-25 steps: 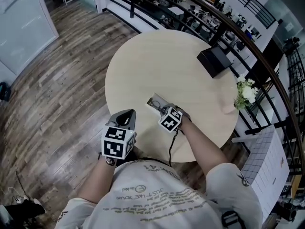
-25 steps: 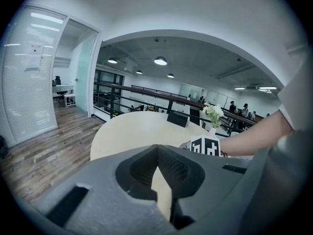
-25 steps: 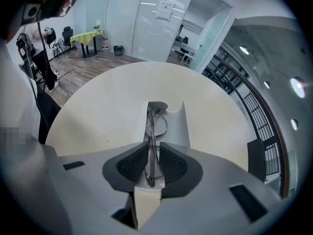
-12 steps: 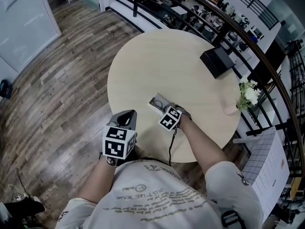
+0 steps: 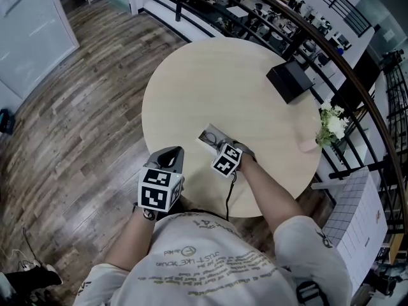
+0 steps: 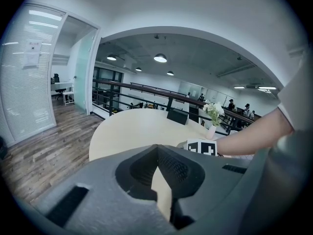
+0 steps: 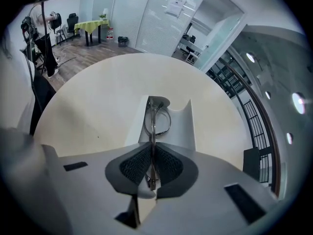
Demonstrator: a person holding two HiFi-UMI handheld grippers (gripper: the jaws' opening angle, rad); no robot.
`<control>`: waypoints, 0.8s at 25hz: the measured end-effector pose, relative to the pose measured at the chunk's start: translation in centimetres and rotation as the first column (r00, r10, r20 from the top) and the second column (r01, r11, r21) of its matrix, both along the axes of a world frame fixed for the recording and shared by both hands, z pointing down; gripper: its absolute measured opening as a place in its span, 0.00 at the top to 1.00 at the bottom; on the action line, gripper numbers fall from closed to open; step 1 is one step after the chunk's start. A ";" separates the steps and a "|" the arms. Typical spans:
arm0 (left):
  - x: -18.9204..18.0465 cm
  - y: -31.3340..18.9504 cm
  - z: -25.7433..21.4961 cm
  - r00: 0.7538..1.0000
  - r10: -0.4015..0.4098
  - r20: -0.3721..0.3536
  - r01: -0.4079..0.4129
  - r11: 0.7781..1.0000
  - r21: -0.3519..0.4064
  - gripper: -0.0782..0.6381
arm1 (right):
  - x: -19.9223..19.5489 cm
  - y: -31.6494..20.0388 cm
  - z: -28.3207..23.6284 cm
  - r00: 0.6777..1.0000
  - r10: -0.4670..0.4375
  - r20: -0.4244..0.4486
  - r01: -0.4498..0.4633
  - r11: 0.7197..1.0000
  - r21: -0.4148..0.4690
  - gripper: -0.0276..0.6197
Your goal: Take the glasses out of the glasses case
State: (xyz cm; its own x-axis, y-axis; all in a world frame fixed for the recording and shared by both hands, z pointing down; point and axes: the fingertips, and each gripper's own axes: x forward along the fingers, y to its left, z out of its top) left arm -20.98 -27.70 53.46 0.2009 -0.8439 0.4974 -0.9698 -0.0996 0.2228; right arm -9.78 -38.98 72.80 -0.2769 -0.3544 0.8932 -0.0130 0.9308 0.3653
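On the round table the white glasses case lies open near the front edge. In the right gripper view, thin metal-framed glasses stand on edge over the open case. My right gripper is shut on the glasses' frame, which runs between the two pads. In the head view that gripper sits right at the case, with its marker cube behind it. My left gripper hangs off the table's near-left edge, shut with nothing in it, and its pads meet at the tip.
A black box stands at the table's far right. White flowers in a small vase stand at the right edge. A dark railing curves behind the table, and wooden floor lies to the left.
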 end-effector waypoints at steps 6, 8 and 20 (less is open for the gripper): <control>0.5 -0.9 0.0 1.000 0.028 0.003 -0.028 1.000 0.002 0.87 | 0.5 -0.7 -0.1 0.999 0.041 0.030 -0.041 0.999 -0.007 0.91; 0.7 -1.2 -0.1 0.999 0.040 0.005 -0.040 0.999 0.003 0.87 | 0.7 -0.8 -0.5 0.998 0.051 0.039 -0.051 0.999 -0.010 0.91; 2.1 -2.7 -0.7 0.995 0.101 0.011 -0.102 0.995 0.022 0.87 | 0.1 -0.3 -5.1 0.943 0.209 0.258 -0.187 0.976 -0.109 0.91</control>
